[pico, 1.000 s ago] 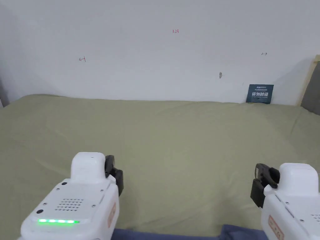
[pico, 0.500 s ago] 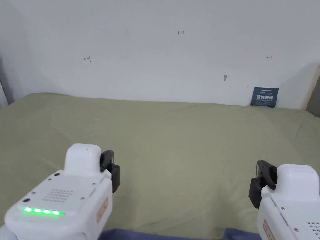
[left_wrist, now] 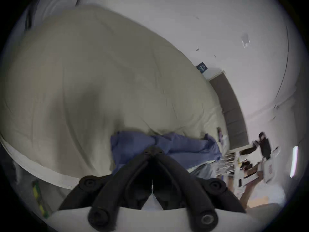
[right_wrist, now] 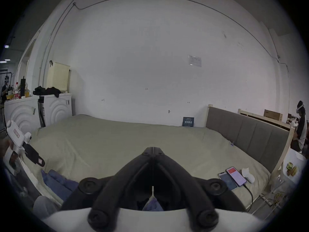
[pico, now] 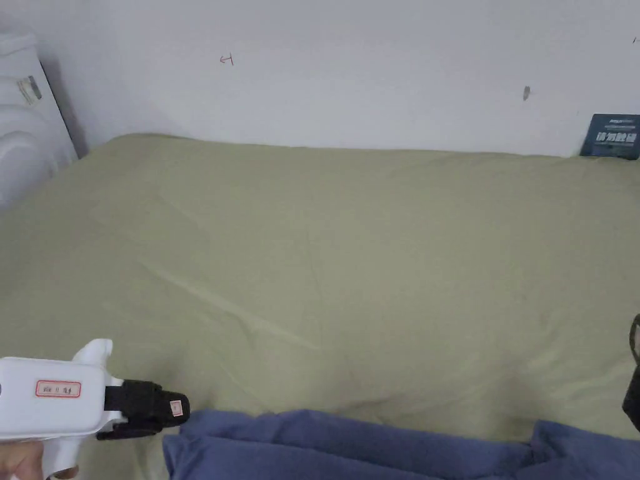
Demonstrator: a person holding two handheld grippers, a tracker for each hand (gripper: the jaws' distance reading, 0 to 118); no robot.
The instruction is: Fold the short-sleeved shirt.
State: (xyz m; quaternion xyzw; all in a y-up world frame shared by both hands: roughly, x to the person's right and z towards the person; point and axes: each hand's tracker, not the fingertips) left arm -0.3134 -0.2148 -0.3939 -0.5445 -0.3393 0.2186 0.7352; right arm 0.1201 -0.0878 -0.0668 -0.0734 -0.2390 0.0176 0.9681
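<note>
The blue short-sleeved shirt [pico: 375, 444] lies bunched along the near edge of the olive bed sheet [pico: 350, 250]. My left gripper [pico: 178, 406] is at the lower left, lying sideways with its tip pointing right, just left of the shirt's corner. Its jaws meet at the tips with nothing between them [left_wrist: 153, 149], and the shirt [left_wrist: 184, 147] lies beyond them. My right gripper [right_wrist: 153, 149] is also shut and empty, held above the bed. A dark slice of it [pico: 634, 381] shows at the right edge above the shirt's right end.
Two phones [right_wrist: 234, 177] on a cable and a white object [right_wrist: 248, 177] lie near the bed's right end by the grey headboard [right_wrist: 247, 140]. White cabinets [right_wrist: 56, 108] stand at the left end. A dark card [pico: 615, 134] leans on the wall. A person [right_wrist: 301, 128] stands far right.
The head camera has tipped down and to the left, bringing more of the shirt into view. The left gripper has turned sideways and dropped toward the shirt's left corner. The right gripper has slid to the frame's edge.
</note>
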